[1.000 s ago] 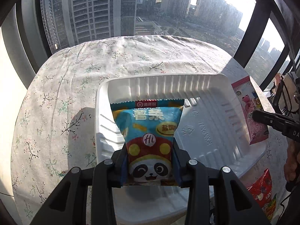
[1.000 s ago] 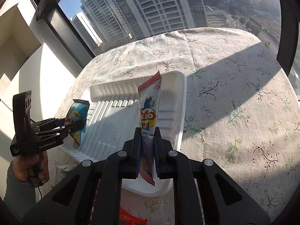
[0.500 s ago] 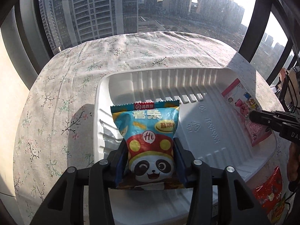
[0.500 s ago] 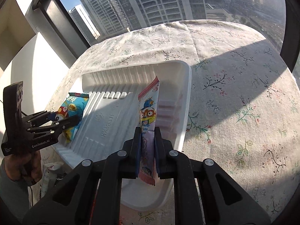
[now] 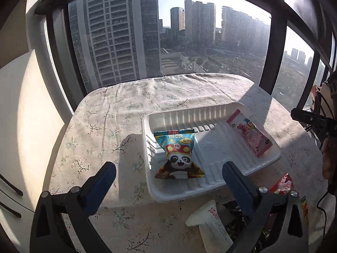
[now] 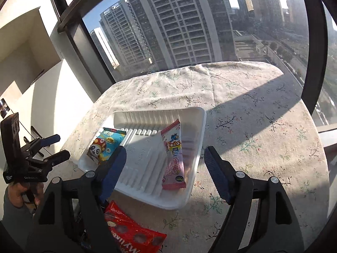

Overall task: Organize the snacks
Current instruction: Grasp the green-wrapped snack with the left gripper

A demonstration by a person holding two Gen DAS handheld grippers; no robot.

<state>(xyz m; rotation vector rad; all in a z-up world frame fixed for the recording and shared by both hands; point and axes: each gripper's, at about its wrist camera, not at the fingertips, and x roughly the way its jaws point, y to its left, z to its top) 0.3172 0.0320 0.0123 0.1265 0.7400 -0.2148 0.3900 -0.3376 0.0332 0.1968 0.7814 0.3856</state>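
Now panda bag [image 5: 179, 156] beyond tongs [image 5: 168, 175].

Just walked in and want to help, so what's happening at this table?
A person is sorting snacks into a white tray with two handheld grippers. The blue panda bag and pink packet lie in it. The left gripper and right gripper hold nothing, jaws opening. A red packet and others wait outside.

Both wrist views overlook one tray [image 5: 210, 191].
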